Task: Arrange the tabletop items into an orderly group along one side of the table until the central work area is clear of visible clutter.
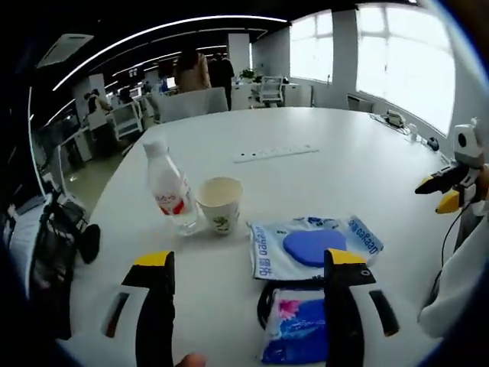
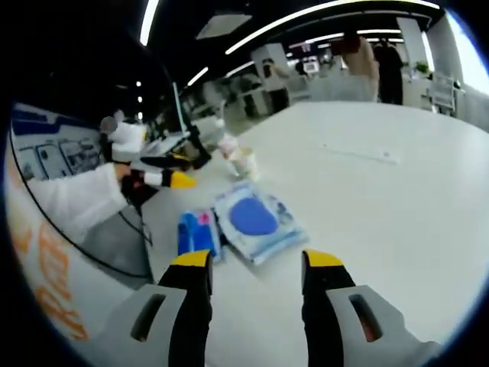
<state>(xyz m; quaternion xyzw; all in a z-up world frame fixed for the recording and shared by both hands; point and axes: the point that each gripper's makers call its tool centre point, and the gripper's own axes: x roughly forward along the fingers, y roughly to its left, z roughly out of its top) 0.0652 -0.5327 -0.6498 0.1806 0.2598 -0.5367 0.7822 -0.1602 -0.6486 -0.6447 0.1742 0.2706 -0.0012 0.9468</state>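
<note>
On the white table stand a small plastic bottle with a red label and a paper cup beside it. To their right lies a light blue packet with a dark blue oval on it. A smaller blue and pink packet lies nearer. My left gripper is open above the table, short of the cup and packets. My right gripper is open too, with the light blue packet and the small packet just beyond its tips. The left gripper shows beside the cup.
A white power strip lies further back on the table. The right gripper shows at the table's right edge, with a white sleeve below it. Chairs, desks and people stand beyond the far edge.
</note>
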